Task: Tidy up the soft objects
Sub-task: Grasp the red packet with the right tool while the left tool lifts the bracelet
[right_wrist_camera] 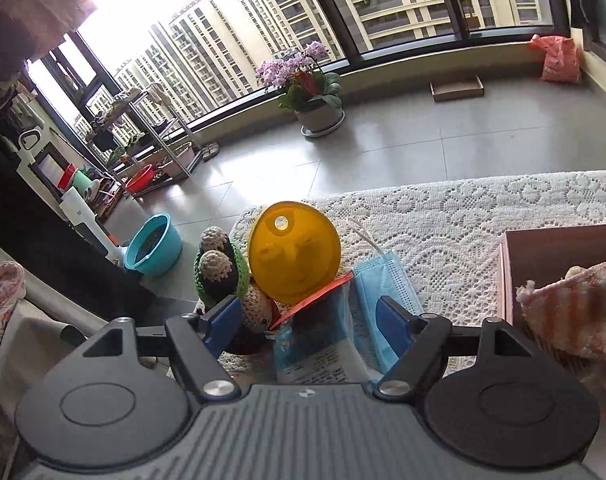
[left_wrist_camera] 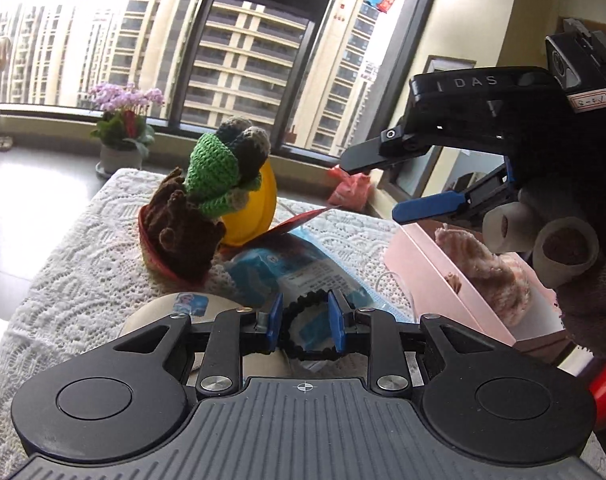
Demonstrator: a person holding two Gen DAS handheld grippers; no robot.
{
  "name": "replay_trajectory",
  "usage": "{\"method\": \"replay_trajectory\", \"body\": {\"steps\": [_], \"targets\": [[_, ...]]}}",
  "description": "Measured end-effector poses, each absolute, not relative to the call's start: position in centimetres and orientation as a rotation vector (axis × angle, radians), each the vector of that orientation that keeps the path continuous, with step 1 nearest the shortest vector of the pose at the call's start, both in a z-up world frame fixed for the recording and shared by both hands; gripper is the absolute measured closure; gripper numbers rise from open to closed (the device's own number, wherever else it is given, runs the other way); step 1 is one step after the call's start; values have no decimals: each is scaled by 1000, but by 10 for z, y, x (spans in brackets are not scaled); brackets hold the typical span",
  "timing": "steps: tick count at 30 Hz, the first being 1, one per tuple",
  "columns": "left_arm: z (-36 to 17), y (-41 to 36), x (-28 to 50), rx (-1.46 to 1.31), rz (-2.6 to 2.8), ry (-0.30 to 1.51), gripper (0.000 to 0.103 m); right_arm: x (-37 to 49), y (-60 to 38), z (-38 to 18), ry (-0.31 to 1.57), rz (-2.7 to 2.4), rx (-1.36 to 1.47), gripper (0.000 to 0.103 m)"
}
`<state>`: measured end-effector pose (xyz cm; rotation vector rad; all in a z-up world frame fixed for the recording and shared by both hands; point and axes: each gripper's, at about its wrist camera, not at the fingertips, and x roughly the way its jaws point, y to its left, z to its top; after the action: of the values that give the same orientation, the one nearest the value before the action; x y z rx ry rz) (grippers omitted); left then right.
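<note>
My left gripper (left_wrist_camera: 305,324) is shut on a black elastic hair ring (left_wrist_camera: 309,330) and holds it above the lace-covered table (left_wrist_camera: 63,264). A crocheted green and brown toy (left_wrist_camera: 207,196) leans on a yellow bowl (left_wrist_camera: 255,208) at the far side; both also show in the right wrist view, the toy (right_wrist_camera: 219,276) and the bowl (right_wrist_camera: 295,256). A blue face mask (right_wrist_camera: 383,292) and a plastic packet (left_wrist_camera: 279,264) lie in the middle. My right gripper (right_wrist_camera: 309,326) is open and empty above the packet; it shows in the left wrist view (left_wrist_camera: 375,184). A pink box (left_wrist_camera: 443,280) holds a pink knitted item (left_wrist_camera: 487,272).
A potted orchid (right_wrist_camera: 307,80) stands on the floor by the window. A blue basin (right_wrist_camera: 155,244) and a metal rack (right_wrist_camera: 151,140) are on the left floor. An orange bag (right_wrist_camera: 559,60) sits in the far corner. A grey roll (left_wrist_camera: 163,312) lies under my left gripper.
</note>
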<state>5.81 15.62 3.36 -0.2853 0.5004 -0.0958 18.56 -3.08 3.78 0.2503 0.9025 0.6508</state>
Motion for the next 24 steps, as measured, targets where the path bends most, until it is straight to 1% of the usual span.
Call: {"method": "replay_trajectory", "body": {"steps": [3,4,5,6,7,8,12,14,20,24], "targets": [[26,166,58,-333,-94,492,75,212,0,13,985,583,287,33],[25,166,57,-339,-100,490,75,218,7,7,1002,570,286,40],[24,167,57,-341,-106,487,75,224,15,-2,1016,555,270,52],[24,167,56,-338,-111,485,75,226,19,-6,1025,550,251,59],[24,167,55,-326,-116,482,75,226,24,-12,1029,546,221,77],[24,166,54,-317,-120,480,75,223,24,-14,1026,558,196,83],[24,164,50,-301,-148,480,75,194,9,0,959,607,110,91],[25,163,49,-298,-154,486,75,172,-7,15,907,638,58,98],[22,148,48,-260,-215,549,77,106,-75,47,804,659,4,98],[23,137,36,-279,-313,595,77,65,-132,44,796,671,53,98]]}}
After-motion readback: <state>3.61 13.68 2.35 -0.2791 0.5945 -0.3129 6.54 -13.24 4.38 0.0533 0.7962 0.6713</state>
